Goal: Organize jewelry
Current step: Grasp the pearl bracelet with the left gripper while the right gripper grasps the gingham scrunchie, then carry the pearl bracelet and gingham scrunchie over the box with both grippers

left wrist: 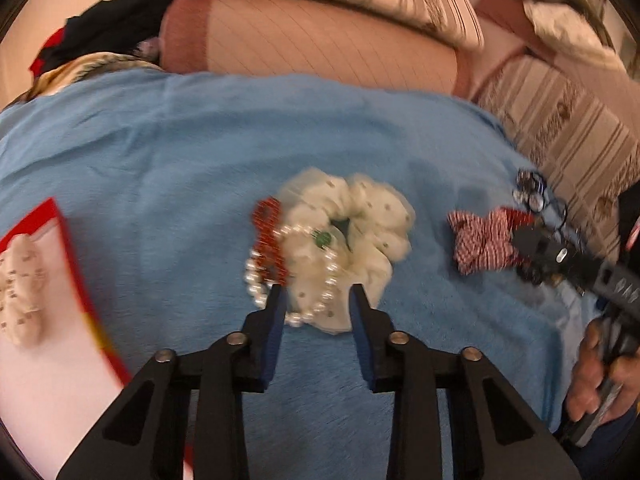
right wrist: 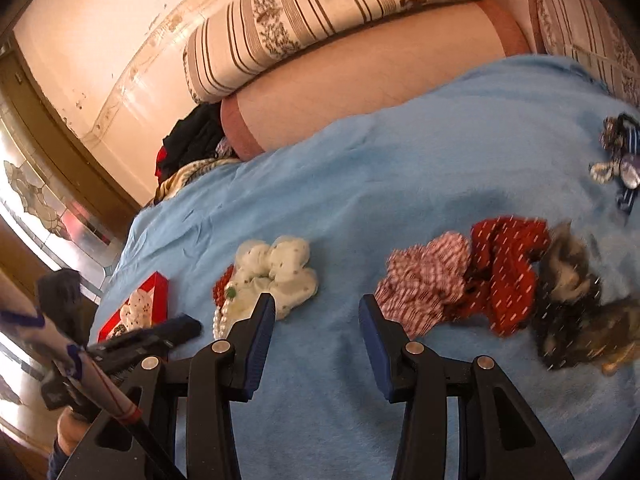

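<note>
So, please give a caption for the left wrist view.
Open left gripper over a pearl bracelet and white scrunchie on blue cloth.

left tool point(left wrist: 316, 294): black linkage | blue pads | silver rivets

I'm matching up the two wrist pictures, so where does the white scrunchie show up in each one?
Left wrist: white scrunchie at centre, just beyond the open left claw, pearl bracelet lying on it.
Right wrist: white scrunchie left of centre, past the left finger of the right claw.
Shared landmark: the red box, to the scrunchie's left in both.
</note>
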`<action>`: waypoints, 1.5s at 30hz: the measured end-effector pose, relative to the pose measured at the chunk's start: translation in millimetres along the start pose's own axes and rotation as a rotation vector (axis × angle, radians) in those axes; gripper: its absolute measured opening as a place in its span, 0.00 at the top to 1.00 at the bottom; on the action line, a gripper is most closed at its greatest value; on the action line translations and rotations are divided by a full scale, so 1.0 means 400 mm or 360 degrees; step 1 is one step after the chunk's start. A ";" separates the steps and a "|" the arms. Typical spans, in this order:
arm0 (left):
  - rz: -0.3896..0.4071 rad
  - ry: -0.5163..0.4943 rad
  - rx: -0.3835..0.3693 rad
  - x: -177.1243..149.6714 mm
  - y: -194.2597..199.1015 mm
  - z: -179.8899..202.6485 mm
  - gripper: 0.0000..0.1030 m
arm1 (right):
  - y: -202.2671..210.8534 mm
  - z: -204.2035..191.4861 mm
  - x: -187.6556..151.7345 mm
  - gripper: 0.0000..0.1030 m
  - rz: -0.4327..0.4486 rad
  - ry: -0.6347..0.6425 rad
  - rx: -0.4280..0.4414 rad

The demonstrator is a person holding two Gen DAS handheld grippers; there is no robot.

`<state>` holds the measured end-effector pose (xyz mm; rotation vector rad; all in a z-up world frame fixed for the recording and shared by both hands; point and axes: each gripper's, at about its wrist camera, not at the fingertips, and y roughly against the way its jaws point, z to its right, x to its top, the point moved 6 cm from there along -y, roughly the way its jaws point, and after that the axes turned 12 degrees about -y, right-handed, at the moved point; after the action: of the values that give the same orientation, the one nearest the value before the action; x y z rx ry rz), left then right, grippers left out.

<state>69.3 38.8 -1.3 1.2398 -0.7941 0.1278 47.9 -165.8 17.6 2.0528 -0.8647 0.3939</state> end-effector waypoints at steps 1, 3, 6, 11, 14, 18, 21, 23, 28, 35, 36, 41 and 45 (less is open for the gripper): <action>-0.0017 -0.0019 0.0008 -0.002 -0.014 0.009 0.76 | 0.006 0.004 0.006 0.54 0.0020 0.0012 -0.0008; -0.0044 -0.0043 0.0033 -0.004 -0.038 0.021 0.77 | 0.017 0.013 0.009 0.54 0.0052 0.0027 -0.0026; -0.0076 -0.0043 0.0061 -0.009 -0.074 0.028 0.79 | 0.025 0.034 0.019 0.54 0.0068 -0.0004 -0.0034; -0.0089 -0.0042 0.0119 -0.007 -0.094 0.025 0.89 | 0.021 0.056 0.027 0.54 0.0078 -0.0034 -0.0047; -0.0030 0.0011 0.0083 0.003 -0.057 0.008 0.91 | 0.019 0.076 0.035 0.54 0.0080 -0.0068 -0.0064; 0.0127 0.0058 0.0025 0.030 0.029 -0.011 0.91 | 0.028 0.104 0.054 0.54 0.0102 -0.0118 -0.0084; 0.0234 0.0084 -0.0005 0.043 0.085 -0.023 0.91 | 0.028 0.118 0.061 0.54 0.0093 -0.0147 -0.0081; 0.0273 0.0090 -0.0014 0.049 0.108 -0.028 0.91 | 0.019 0.121 0.057 0.54 0.0071 -0.0157 -0.0079; 0.0332 0.0077 -0.0048 0.060 0.141 -0.018 0.91 | -0.016 0.144 0.043 0.54 0.0021 -0.0159 -0.0200; 0.0291 0.0076 -0.0046 0.059 0.118 -0.013 0.91 | -0.061 0.152 0.019 0.86 -0.0066 -0.0104 -0.0248; 0.0282 0.0075 -0.0049 0.058 0.113 -0.012 0.91 | -0.061 0.149 0.018 0.92 -0.0060 -0.0091 -0.0245; 0.0275 0.0058 -0.0044 0.056 0.105 -0.003 0.91 | -0.018 0.079 0.026 0.95 0.0069 0.0071 -0.0154; 0.0275 0.0064 -0.0042 0.052 0.101 -0.003 0.91 | 0.026 0.025 0.029 0.95 0.0175 0.0146 -0.0008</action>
<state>65.1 47.3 43.3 1.1396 -0.8645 0.2810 48.5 -183.1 24.5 1.9720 -0.9241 0.5418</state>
